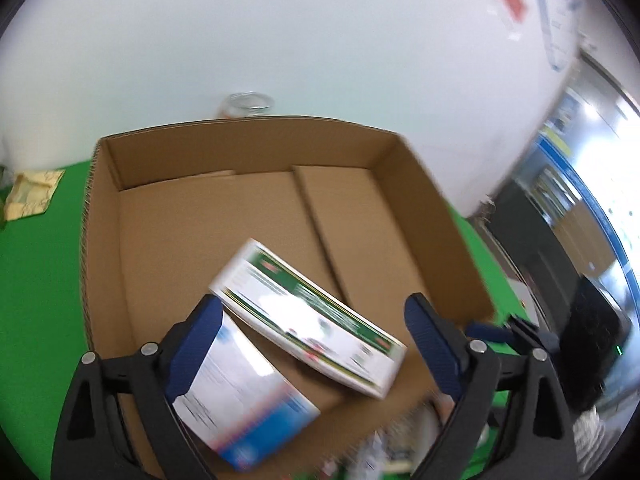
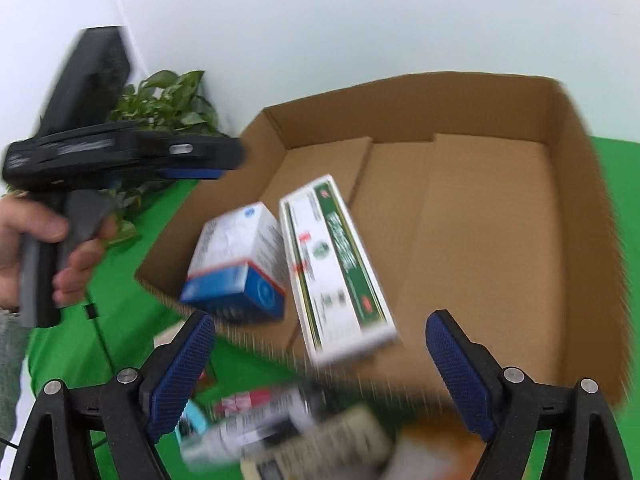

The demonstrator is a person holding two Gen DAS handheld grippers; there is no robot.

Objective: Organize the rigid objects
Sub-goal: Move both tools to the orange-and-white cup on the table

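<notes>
Both claws being held open, empty: left claw (image 1: 316,344), right claw (image 2: 320,376). Inside cardboard box (image 2: 576,216), long green-white carton (image 2: 336,268) being judged light, stiff, crushable; grip advised across narrow sides, mid-length.

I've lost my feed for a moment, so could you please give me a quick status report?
Left gripper open, right gripper open, both empty. Green-striped carton and blue-white box inside cardboard box. More items wait outside.

Green-white long box (image 2: 338,268) lying flat, beside blue-white box (image 2: 238,262); both inside cardboard box (image 2: 480,96)
</notes>
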